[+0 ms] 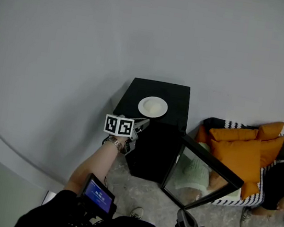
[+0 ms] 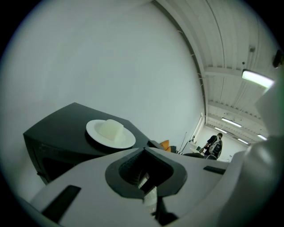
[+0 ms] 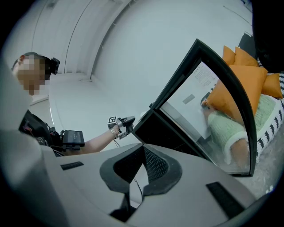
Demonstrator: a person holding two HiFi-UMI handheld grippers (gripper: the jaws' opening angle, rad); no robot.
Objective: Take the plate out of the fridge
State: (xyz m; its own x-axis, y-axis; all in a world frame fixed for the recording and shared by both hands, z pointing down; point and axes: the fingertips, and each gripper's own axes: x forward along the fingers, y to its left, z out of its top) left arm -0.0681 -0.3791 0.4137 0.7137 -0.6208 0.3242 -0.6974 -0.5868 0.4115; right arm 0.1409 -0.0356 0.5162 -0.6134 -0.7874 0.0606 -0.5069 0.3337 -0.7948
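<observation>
The white plate (image 1: pixel 153 107) (image 2: pixel 110 133) carries a pale lump of food and rests on top of the small black fridge (image 1: pixel 152 151) (image 2: pixel 53 133). The fridge's glass door (image 1: pixel 204 172) (image 3: pixel 208 93) stands swung open to the right. My left gripper (image 1: pixel 141 123) (image 2: pixel 144 150) hovers at the fridge's upper front-left corner, just short of the plate, jaws shut and empty. It also shows small in the right gripper view as the left gripper (image 3: pixel 123 125). My right gripper (image 1: pixel 182 217) (image 3: pixel 143 146) is low by the open door's near edge, jaws shut with nothing between them.
Orange cushions (image 1: pixel 245 147) (image 3: pixel 248 75) lie on a striped seat right of the fridge and reflect in the door glass. A grey wall stands behind the fridge. A small lit screen (image 1: pixel 99 195) sits on the person's left forearm. A person (image 2: pixel 215 142) stands far back.
</observation>
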